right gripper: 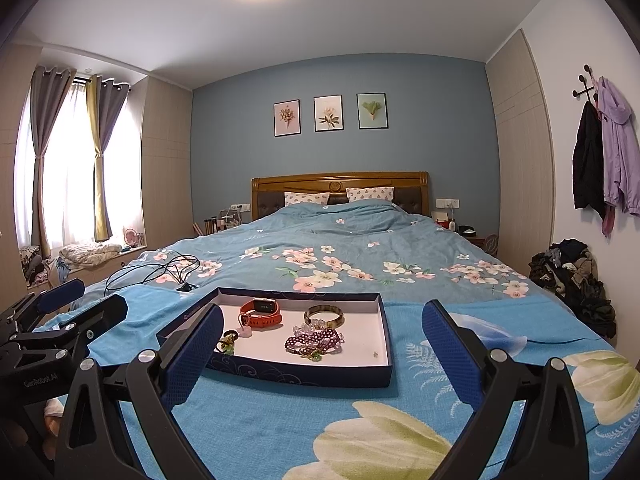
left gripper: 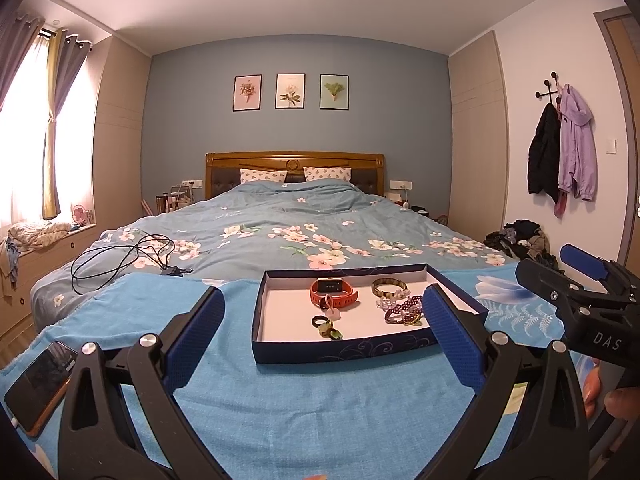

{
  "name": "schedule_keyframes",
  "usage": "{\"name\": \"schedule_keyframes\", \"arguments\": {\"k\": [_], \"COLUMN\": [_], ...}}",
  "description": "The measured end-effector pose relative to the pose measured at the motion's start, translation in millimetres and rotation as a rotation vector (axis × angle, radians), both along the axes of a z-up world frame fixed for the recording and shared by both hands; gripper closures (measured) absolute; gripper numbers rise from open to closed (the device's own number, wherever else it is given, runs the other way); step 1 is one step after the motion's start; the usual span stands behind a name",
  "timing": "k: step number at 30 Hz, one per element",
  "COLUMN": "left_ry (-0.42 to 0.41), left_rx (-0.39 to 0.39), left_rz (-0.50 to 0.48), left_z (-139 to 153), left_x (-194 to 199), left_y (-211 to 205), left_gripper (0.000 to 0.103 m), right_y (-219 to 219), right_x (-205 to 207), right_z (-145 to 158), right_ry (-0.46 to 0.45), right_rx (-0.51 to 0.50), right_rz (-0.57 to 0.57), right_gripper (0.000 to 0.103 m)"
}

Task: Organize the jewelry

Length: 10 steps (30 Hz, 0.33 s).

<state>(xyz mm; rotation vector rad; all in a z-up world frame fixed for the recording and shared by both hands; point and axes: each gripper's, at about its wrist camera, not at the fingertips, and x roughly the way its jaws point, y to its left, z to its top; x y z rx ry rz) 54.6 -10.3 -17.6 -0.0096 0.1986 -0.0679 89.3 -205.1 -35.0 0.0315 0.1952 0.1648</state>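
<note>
While both my tools, left tool (left gripper: 324, 336) and right tool (right gripper: 322, 344), hang released near the tray (right gripper: 382, 322), the jewelry lies inside it on the bed. I could snag the tangled beads (right gripper: 314, 340) and drag neighbours out.

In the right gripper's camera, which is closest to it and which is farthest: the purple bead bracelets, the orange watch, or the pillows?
From the right gripper:
1. Purple bead bracelets, in the tray's near half.
2. Orange watch, toward the tray's back, left.
3. Pillows, far off at the headboard.
</note>
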Motion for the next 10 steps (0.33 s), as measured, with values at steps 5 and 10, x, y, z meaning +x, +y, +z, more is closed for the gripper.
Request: {"name": "schedule_keyframes", "arguments": {"k": [5,10], "left_ry": [0.018,0.114], "left_rx": [-0.003,0.005], "left_rz": [0.008,-0.015], "left_z": [-0.9,-8.0], "left_x": [3.6,19.0], "left_y": [0.6,2.4], "left_gripper": [0.005,0.005], "right_y": [-3.6,-20.2], "right_x": [4.0,21.3], "right_z": [-0.2,-4.4], "right_ry": [0.024,0.127], "right_rx": [-0.003,-0.009], "right_rz": [0.011,0.03], "right_gripper": [0.007,0.007]}}
